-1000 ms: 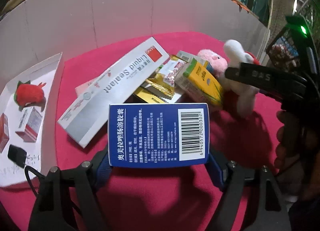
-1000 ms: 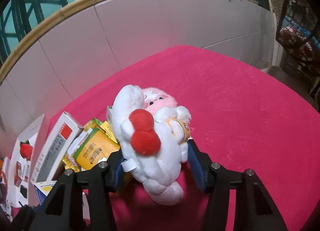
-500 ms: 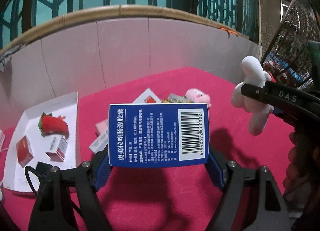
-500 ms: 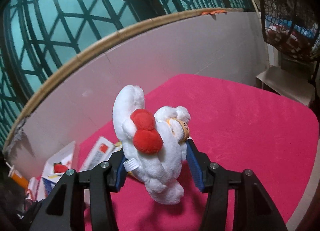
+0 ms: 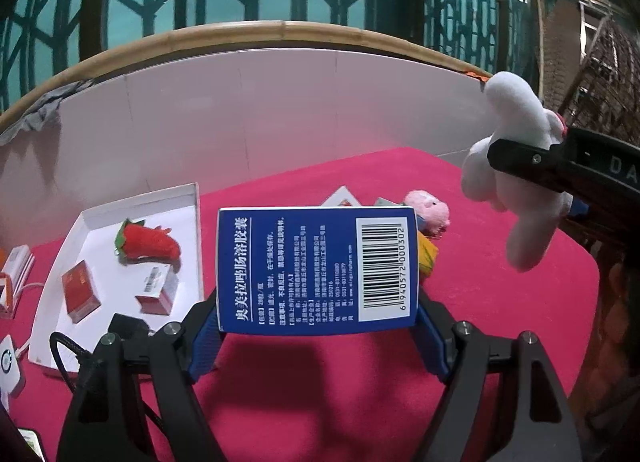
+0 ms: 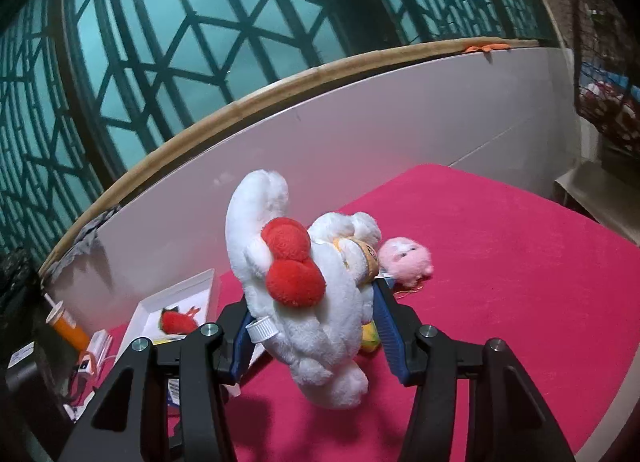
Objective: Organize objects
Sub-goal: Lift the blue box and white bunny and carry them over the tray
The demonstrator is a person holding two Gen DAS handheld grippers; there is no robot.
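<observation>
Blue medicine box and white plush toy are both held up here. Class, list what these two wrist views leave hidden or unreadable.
- Blue medicine box, left wrist view: it hides most of the item pile behind it; only the pink plush shows clearly.
- White plush toy, right wrist view: its face is turned away.
- White tray, right wrist view: its contents are mostly hidden by the right gripper.
- Small print on the box: too small.

Blue box (image 5: 316, 270) — barcode 6940572000302; right gripper's (image 5: 520, 158) finger — "DA".

Teal lattice window (image 6: 200, 42), white partition (image 5: 280, 110), pink tabletop (image 6: 500, 262)
</observation>
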